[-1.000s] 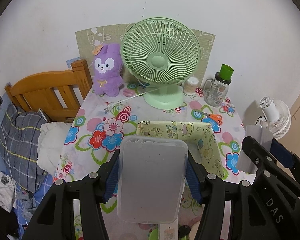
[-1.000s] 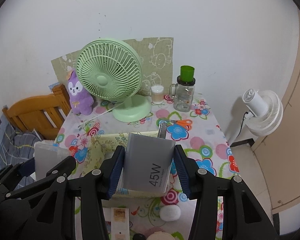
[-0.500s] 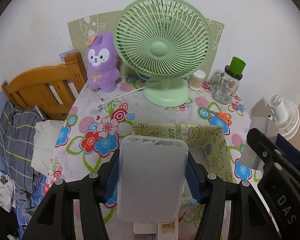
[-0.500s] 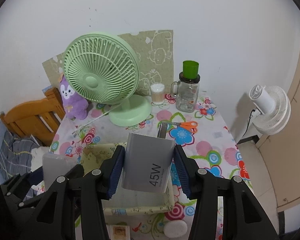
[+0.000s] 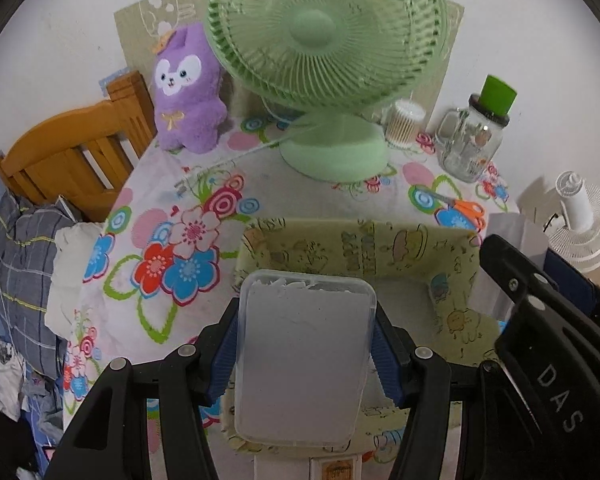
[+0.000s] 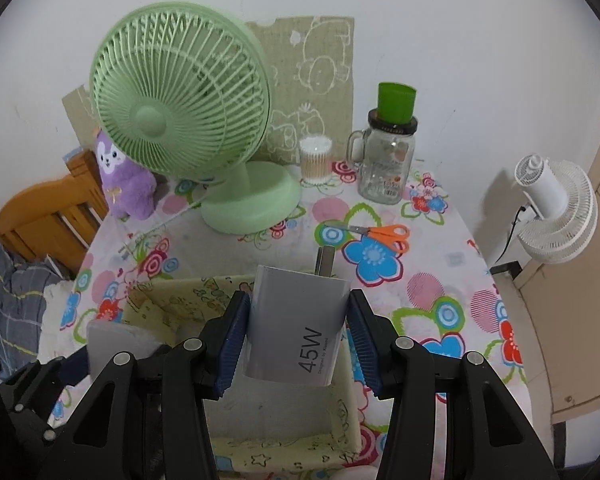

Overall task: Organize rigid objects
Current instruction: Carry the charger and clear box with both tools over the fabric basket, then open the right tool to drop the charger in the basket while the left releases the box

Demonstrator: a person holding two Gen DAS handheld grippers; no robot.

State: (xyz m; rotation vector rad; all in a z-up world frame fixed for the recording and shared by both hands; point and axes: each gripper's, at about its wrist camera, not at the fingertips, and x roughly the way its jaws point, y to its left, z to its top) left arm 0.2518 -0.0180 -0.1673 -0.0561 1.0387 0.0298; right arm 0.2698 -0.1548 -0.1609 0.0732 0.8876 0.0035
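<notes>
- Fingers (image 5: pixel 226 354) of your left gripper (image 5: pixel 305 354) are clamped on the two long sides of a translucent plastic case (image 5: pixel 302 356), blue pads pressing it from either side.
- That case hangs just over the near left part of a yellow-green fabric bin (image 5: pixel 356 248), whose far wall rises just beyond your fingertips.
- Your right gripper (image 6: pixel 296 346) is likewise closed on a grey charger (image 6: pixel 296 332) marked 45W, its metal prongs pointing away from you past the fingertips.
- You hold the charger above the same bin's open inside (image 6: pixel 276 412), with the bin's grey floor showing below the pads.
- To the left of your right fingers, the case and the other gripper show at the bin's left edge.
- Beyond both sets of fingertips, on the flowered tablecloth (image 6: pixel 440 292), stand a green desk fan (image 6: pixel 188 116), a glass jar with a green lid (image 6: pixel 388 160) and a tub of cotton swabs (image 6: pixel 315 160).
- Orange-handled scissors (image 6: pixel 384 234) lie just ahead and right of the charger's prongs.
- A purple plush toy (image 5: pixel 188 92) sits far ahead and left of your left fingers.
</notes>
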